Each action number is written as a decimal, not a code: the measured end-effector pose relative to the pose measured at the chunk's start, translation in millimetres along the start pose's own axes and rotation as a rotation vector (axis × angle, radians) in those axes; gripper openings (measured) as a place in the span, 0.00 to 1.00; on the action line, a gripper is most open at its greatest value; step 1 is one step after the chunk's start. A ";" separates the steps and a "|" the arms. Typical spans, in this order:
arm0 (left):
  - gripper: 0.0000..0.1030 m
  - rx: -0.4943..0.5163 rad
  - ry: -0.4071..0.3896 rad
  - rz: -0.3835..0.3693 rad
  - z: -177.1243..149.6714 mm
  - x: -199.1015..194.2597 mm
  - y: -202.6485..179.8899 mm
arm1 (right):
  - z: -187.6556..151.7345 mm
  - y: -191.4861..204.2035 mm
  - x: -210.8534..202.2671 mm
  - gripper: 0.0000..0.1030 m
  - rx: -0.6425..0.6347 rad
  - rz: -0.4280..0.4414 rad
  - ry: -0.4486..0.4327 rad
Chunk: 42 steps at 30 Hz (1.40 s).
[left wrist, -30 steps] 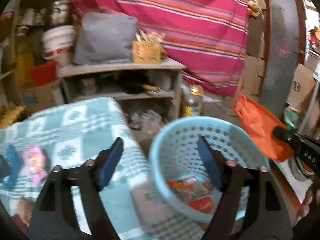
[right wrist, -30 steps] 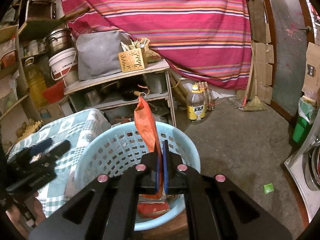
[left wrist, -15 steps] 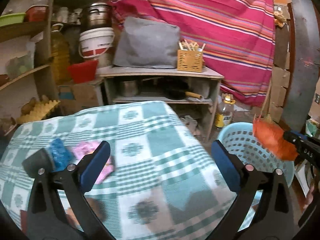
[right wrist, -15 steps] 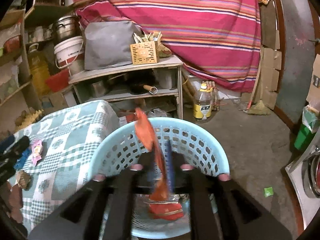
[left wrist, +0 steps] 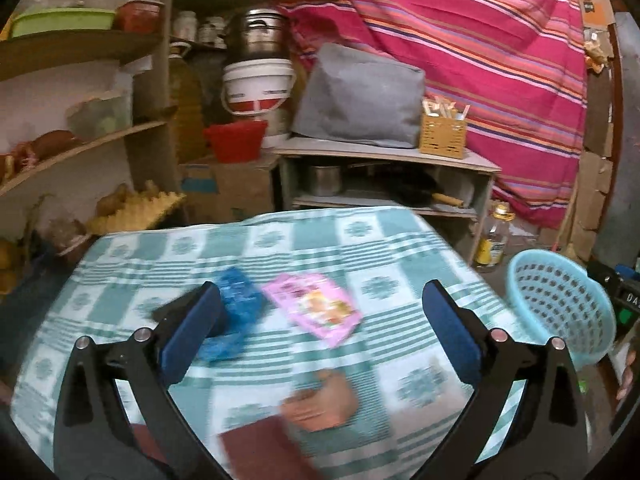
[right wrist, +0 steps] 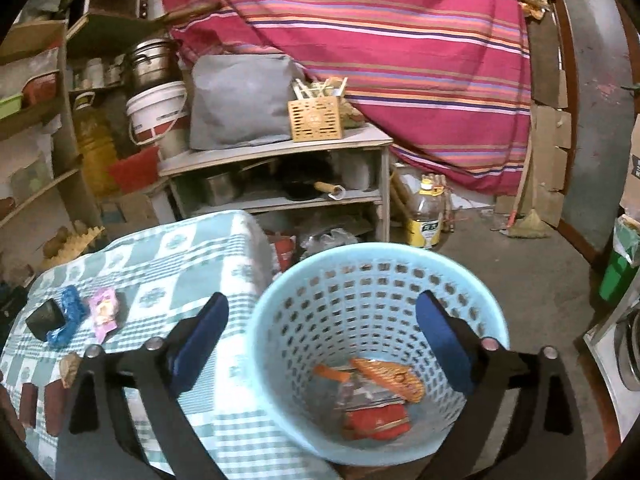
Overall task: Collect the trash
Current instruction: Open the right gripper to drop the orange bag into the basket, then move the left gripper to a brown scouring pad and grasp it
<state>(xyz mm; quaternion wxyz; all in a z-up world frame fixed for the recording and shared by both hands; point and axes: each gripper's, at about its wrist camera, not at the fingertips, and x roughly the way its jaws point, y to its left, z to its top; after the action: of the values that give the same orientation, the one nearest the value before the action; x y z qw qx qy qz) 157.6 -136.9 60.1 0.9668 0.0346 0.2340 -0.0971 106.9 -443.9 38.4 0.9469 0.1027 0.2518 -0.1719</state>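
Orange wrapper (right wrist: 394, 376) lies in the blue basket (right wrist: 280, 312), lower centre of the right wrist view, below the right gripper (right wrist: 322, 334), jaws wide and empty. Only the left wrist view shows the left gripper (left wrist: 320, 324), wide, over pink packet (left wrist: 320, 310) and blue wrapper (left wrist: 236, 312) mid-frame on the checked cloth (left wrist: 360, 236)

I am in a cluttered household storeroom or pantry. A striped red cloth (right wrist: 400, 40) hangs across the far wall. On the left, wooden shelves (left wrist: 80, 136) hold jars and containers. Far ahead, a low shelf unit (right wrist: 280, 184) carries pots, a grey bag (right wrist: 240, 100) and a utensil box (right wrist: 316, 120). A white bucket (left wrist: 258, 84), an oil bottle (right wrist: 426, 216) and a bare concrete floor (right wrist: 520, 280) complete it.
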 end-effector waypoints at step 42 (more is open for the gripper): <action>0.94 -0.117 0.363 0.109 -118.7 10.6 133.4 | -79.2 176.4 -12.4 0.93 -0.233 0.164 0.130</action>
<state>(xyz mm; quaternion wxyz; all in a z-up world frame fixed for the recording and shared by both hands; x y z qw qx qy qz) 141.1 5.2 -47.3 0.9128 0.0082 0.4076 -0.0230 128.4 -256.0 -3.8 0.9450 0.0230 0.3215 -0.0564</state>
